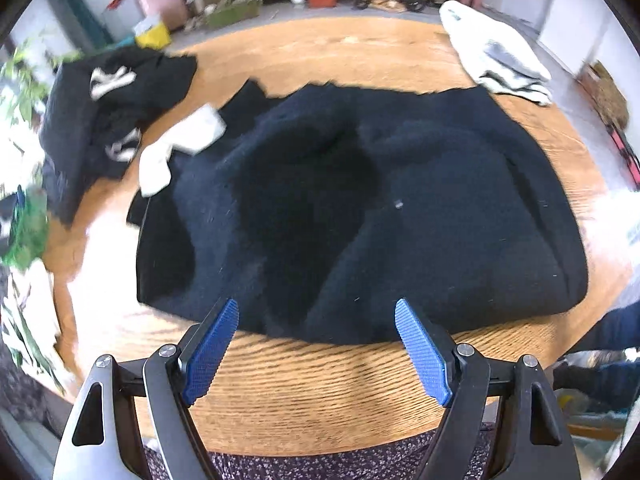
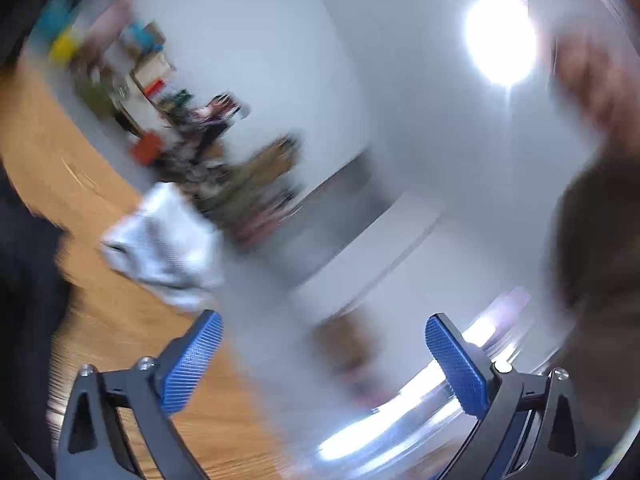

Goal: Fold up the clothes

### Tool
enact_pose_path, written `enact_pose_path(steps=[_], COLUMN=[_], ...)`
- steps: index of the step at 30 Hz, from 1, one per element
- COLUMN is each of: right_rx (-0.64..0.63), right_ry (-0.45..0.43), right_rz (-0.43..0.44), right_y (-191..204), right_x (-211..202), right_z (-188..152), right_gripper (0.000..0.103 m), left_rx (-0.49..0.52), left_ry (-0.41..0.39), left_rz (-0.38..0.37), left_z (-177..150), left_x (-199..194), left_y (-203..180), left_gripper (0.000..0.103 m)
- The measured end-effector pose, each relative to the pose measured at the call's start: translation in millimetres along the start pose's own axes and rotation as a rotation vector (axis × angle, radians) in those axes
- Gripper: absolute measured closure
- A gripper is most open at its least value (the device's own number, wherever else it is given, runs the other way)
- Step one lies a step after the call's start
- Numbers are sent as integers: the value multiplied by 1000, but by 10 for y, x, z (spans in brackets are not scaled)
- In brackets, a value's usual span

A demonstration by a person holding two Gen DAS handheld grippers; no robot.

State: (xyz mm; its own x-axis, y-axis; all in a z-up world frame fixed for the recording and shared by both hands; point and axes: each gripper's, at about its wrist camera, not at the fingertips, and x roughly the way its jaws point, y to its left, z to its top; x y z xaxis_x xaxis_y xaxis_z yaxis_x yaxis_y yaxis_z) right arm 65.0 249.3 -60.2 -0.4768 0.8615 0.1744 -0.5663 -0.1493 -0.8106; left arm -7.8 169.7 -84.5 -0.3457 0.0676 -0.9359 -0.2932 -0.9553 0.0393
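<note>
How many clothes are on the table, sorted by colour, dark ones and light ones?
Dark: 2, the navy sweater and the black printed garment.
Light: 2, the white folded garment and the white sock.
Total: 4 on the wooden table.

Two open claws (image 1: 316,312) (image 2: 322,326), two dark garments (image 1: 360,208) (image 1: 104,120), two white cloths (image 1: 496,52) (image 1: 180,146), one wooden table (image 1: 320,392).

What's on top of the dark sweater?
A white sock lies over the far-left edge of the dark sweater; nothing else sits on it. Whatever is under the sweater, besides the wooden table, is covered.
</note>
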Motion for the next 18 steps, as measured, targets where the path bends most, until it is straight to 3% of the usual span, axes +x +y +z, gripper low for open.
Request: enact_pose_path(steps=[2,6,10,11,13,14,17,18], right_rx=[-84,-52,57,144,302,386,526,526], right_ry=[-26,-7,32,80,193,260,464,481], right_rz=[-50,-26,397,664,1062,1248,1456,1467], right_y=[121,113,28,-9,-4,12,127,150], right_x=[-39,-48,-49,-11,68,115,287,298], right_z=[15,24,-74,-108,-197,-254,-461,-502], right_gripper=[0,0,0,1,3,9,16,17], left_rx=[-15,-47,19,38,75,94,210,256], left_ry=[13,-6,-69,-86,-119,-135,-211,-245], left_rz=[5,14,27,30,36,39,77,90], left_z=[-27,-5,-24,-31,-43,-49,-127,-168], left_x=[19,43,-36,-58,-103,-125,-192,-211], left_y=[75,180,2,-48,-148,-198,-424,-507], left_gripper=[22,22,22,22,22,22,22,22])
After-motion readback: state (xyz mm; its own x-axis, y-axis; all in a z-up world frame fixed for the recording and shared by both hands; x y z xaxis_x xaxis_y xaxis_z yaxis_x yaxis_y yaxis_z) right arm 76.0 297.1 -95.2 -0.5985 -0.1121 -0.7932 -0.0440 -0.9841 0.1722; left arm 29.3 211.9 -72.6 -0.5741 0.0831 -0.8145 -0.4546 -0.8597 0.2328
